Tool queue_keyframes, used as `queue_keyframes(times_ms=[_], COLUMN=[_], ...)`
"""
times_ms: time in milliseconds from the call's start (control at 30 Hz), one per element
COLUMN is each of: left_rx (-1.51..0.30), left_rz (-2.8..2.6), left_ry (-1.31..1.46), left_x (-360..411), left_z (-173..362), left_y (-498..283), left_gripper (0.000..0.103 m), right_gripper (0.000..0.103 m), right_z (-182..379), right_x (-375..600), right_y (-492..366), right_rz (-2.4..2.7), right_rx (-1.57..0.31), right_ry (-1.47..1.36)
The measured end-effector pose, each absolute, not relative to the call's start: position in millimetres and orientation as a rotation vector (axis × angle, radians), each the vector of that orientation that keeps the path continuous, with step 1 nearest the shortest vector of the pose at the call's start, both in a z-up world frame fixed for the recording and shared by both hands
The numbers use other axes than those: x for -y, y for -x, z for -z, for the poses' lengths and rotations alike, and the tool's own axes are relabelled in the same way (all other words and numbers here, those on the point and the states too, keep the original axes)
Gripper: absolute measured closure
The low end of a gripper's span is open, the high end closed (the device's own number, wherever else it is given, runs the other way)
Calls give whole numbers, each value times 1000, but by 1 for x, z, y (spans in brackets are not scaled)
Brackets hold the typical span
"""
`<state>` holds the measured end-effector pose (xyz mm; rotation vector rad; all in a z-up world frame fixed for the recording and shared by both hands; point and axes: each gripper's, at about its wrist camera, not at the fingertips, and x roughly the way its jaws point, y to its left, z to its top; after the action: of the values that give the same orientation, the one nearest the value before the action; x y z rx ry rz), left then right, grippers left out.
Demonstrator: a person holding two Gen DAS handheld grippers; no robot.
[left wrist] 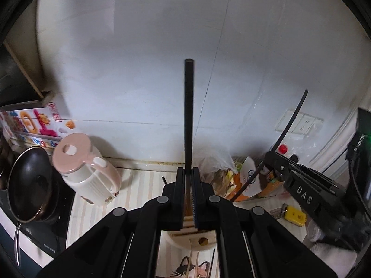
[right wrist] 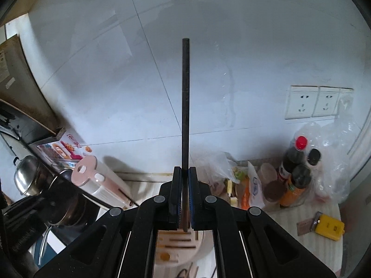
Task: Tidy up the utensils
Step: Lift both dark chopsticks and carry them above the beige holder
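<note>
My left gripper [left wrist: 188, 173] is shut on a long black chopstick [left wrist: 188, 115] that stands straight up before the white tiled wall. In the right wrist view my right gripper [right wrist: 184, 173] is likewise shut on a second black chopstick [right wrist: 185, 104], also upright. The left wrist view catches the right gripper [left wrist: 269, 159] at the right with its chopstick [left wrist: 289, 127] slanting up. Below both grippers sits a cream utensil holder [right wrist: 204, 243] with a slotted wooden top [left wrist: 203, 241]. Thin chopsticks lie in front of it on a cat-print surface [left wrist: 185, 266].
A pink-lidded kettle [left wrist: 85, 169] and a dark pan [left wrist: 30, 185] on a cooktop stand to the left. Plastic bags [right wrist: 220, 164], sauce bottles [right wrist: 294, 162] and a yellow box [right wrist: 329, 227] crowd the right of the striped counter. Wall sockets [right wrist: 313, 102] are above them.
</note>
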<state>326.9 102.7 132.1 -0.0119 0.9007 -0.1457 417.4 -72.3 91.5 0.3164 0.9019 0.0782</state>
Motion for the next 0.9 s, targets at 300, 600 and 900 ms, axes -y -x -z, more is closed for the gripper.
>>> queue_keyframes(times_ms=[300, 600, 900], left_rx=[-1017, -1068, -1095], left_rz=[117, 106, 86], left_ry=[-8, 11, 31], left_x=[-102, -107, -111], left_z=[-82, -60, -53], left_y=[-355, -357, -358], left_gripper=[100, 100, 98], right_gripper=[98, 98, 97], right_z=[-37, -4, 10], right_x=[55, 47, 46], right_y=[-442, -440, -434], right_rz=[-69, -94, -96], right_rx=[-962, -1026, -1081], right_ry=[-290, -271, -262])
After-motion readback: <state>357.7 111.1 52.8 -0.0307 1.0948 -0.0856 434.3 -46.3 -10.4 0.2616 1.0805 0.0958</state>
